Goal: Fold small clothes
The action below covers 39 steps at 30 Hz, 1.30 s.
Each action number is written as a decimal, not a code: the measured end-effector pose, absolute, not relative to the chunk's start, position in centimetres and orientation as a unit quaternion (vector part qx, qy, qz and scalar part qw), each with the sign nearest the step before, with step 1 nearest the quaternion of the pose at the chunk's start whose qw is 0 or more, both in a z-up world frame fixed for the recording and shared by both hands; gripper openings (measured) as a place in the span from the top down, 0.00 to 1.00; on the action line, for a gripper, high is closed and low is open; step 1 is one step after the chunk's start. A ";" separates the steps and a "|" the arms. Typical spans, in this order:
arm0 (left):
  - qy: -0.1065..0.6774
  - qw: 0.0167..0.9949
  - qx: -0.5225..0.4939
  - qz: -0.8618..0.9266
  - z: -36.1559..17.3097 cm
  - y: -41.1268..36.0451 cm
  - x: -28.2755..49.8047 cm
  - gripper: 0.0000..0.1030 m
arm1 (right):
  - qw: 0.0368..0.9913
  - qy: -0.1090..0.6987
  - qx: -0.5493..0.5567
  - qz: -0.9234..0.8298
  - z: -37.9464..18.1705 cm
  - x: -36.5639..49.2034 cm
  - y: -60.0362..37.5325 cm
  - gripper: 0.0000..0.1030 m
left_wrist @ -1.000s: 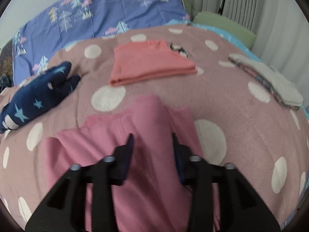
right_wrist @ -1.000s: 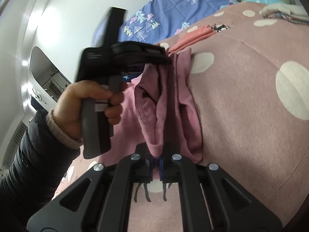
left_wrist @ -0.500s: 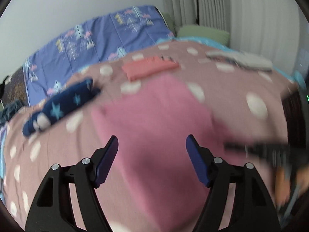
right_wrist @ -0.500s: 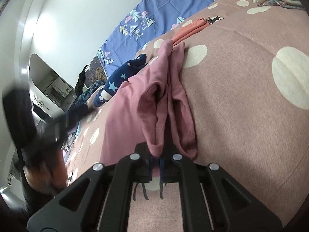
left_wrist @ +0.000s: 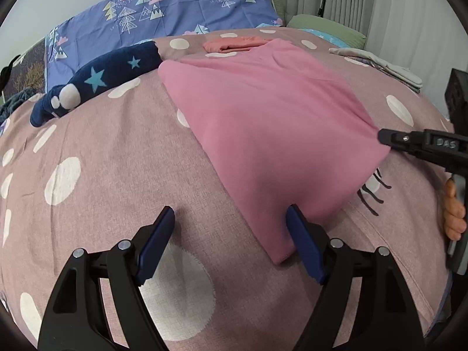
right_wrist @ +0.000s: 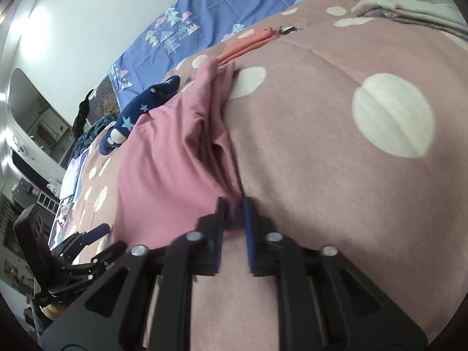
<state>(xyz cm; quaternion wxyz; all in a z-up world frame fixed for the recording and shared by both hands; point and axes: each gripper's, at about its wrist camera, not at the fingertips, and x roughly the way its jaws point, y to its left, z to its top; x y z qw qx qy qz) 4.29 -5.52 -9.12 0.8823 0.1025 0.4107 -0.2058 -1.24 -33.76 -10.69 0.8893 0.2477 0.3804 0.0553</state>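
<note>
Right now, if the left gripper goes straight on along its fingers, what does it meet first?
Probably the dotted bedspread: the open left gripper points down at bare cover, with the pink garment beside its right finger.

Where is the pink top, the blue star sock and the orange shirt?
pink top point(left_wrist: 272, 117), left wrist view, middle of the flat cloth.
blue star sock point(left_wrist: 96, 79), left wrist view, beside the big star.
orange shirt point(left_wrist: 231, 45), left wrist view, folded front edge.

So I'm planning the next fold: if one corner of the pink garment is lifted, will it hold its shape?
Probably not. The pink garment drapes over the bed's curve and bunches into soft ridges near the right gripper, so it looks floppy. It seems thin and light, likely dragging rather than sliding cleanly.
</note>
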 end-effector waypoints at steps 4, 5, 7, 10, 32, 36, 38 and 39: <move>0.388 0.891 0.076 -0.223 -7.6 -5.3 3.8 0.77 | 0.922 0.325 0.192 0.085 -7.3 -2.3 -31.9 0.84; 0.383 0.893 0.062 -0.230 -7.0 -5.2 3.8 0.84 | 0.924 0.317 0.188 0.104 -6.8 -2.3 -31.4 0.84; 0.363 0.898 0.038 -0.245 -5.9 -5.3 3.8 0.90 | 0.923 0.312 0.178 0.141 -6.4 -1.9 -30.2 0.84; 0.369 0.891 0.050 -0.259 -6.4 -6.3 4.0 0.90 | 0.917 0.341 0.162 0.125 -7.7 -0.6 -29.5 0.84; 0.399 0.874 0.108 -0.255 -9.8 -8.1 3.8 0.88 | 0.919 0.379 0.084 0.072 -3.7 15.8 -29.7 0.52; 0.395 0.876 0.115 -0.252 -9.8 -8.2 3.6 0.87 | 0.909 0.408 0.054 0.058 -5.6 20.1 -28.6 0.98; 0.394 0.876 0.115 -0.252 -9.8 -8.2 3.6 0.87 | 0.921 0.381 0.056 0.053 -5.1 19.4 -29.1 0.97; 0.394 0.876 0.113 -0.252 -9.9 -8.2 3.6 0.87 | 0.929 0.363 0.056 0.045 -4.7 19.0 -29.5 0.97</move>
